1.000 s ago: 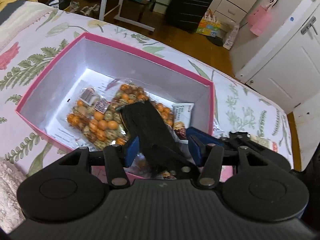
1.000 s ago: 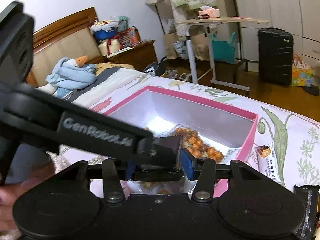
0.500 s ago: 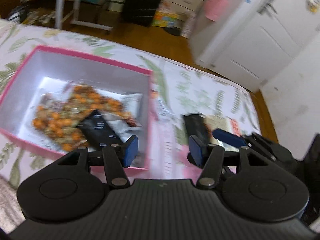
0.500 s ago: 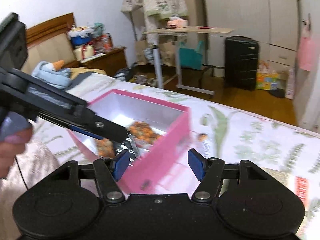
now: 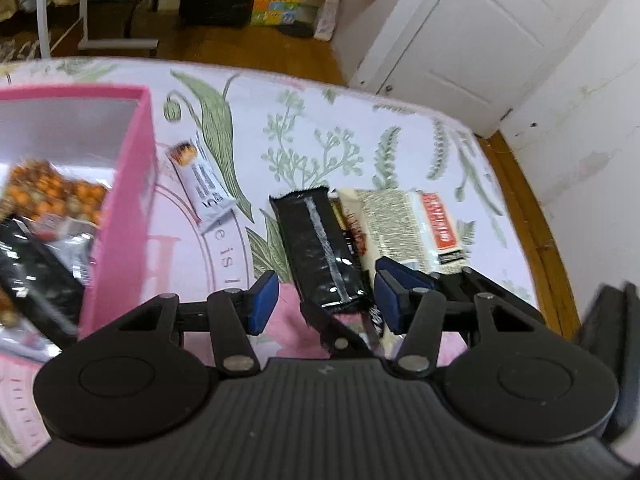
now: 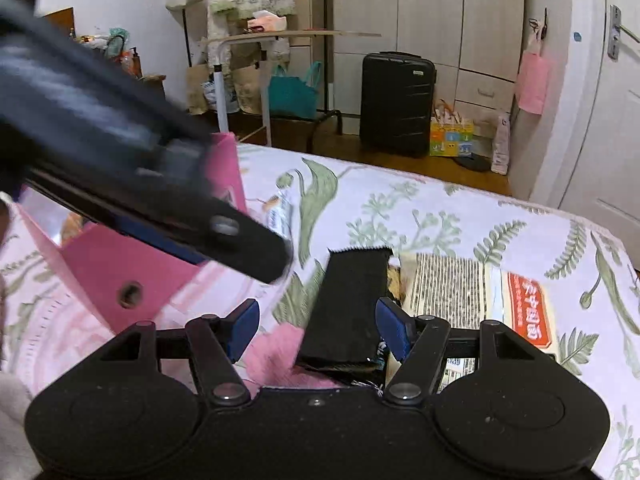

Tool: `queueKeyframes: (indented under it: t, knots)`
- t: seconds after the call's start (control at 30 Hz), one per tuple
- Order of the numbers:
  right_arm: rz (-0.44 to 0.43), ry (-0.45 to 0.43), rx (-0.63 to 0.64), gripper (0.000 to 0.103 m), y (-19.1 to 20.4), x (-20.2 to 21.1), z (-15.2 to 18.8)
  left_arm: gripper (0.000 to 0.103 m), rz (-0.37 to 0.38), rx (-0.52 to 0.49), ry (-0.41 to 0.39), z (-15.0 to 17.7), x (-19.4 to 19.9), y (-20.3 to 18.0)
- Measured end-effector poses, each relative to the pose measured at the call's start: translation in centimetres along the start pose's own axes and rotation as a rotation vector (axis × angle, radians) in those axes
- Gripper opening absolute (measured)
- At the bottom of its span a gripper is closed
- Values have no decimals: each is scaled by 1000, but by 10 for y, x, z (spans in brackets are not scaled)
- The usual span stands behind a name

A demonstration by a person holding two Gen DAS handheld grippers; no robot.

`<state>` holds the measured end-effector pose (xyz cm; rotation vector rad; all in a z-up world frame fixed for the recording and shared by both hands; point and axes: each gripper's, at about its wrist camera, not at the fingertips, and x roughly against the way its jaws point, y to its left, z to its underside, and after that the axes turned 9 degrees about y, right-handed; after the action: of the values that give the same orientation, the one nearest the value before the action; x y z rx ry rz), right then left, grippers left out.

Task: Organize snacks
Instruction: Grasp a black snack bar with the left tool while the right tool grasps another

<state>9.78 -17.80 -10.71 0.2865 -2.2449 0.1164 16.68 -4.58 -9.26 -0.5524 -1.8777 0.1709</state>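
A pink box [image 5: 128,200] stands on the floral bedspread at the left and holds a bag of orange snacks [image 5: 52,196] and a black packet [image 5: 36,272]. It also shows in the right wrist view [image 6: 120,272]. A black snack bar [image 5: 320,248] lies on the bed between the box and a beige and red packet [image 5: 412,228]. A white bar [image 5: 204,184] lies beside the box wall. My left gripper [image 5: 326,300] is open and empty just above the black bar. My right gripper [image 6: 316,324] is open and empty over the same black bar [image 6: 348,308]. The left gripper's body [image 6: 160,200] crosses the right wrist view.
The bed's far edge drops to a wooden floor with a black suitcase [image 6: 396,104], a small table [image 6: 256,80] and white doors [image 5: 460,40]. A white wall [image 5: 592,140] stands to the right of the bed.
My left gripper released the black packet into the pink box and swung right. Both grippers moved from the box to the black bar on the bed; the right one opened.
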Motion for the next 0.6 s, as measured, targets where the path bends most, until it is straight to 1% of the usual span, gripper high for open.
queueKeyframes:
  t: [0.1,0.2,0.3,0.4,0.43,0.47,0.53,0.57,0.6]
  knots:
    - [-16,7,-11,69,-7,-13,3,52,-19,15,14,-5,-29,2]
    - [-3,40,-27,69,-12,-29,3,52,-27,30,24,-9,-49,4]
    - [-14,62,-8,69,-12,-41,5,53,-12,39,42,-13,-65,8]
    - [-20,43,-14,71,-10,-41,7,54,17,61,103,-14,-81,15]
    - [-15,42,-18,70,-9,-42,7,54,31,76,110,-13,-84,17]
    - [-3,40,-16,64,-8,-42,7,52,36,85,102,-12,-83,19]
    - [21,44,-12,59,-5,-40,6,52,68,78,106,-10,-83,18]
    - [20,49,-19,57,-5,-39,6,51,69,76,104,-8,-82,17]
    - [19,55,-30,57,-4,-38,6,51,70,68,106,-8,-82,16]
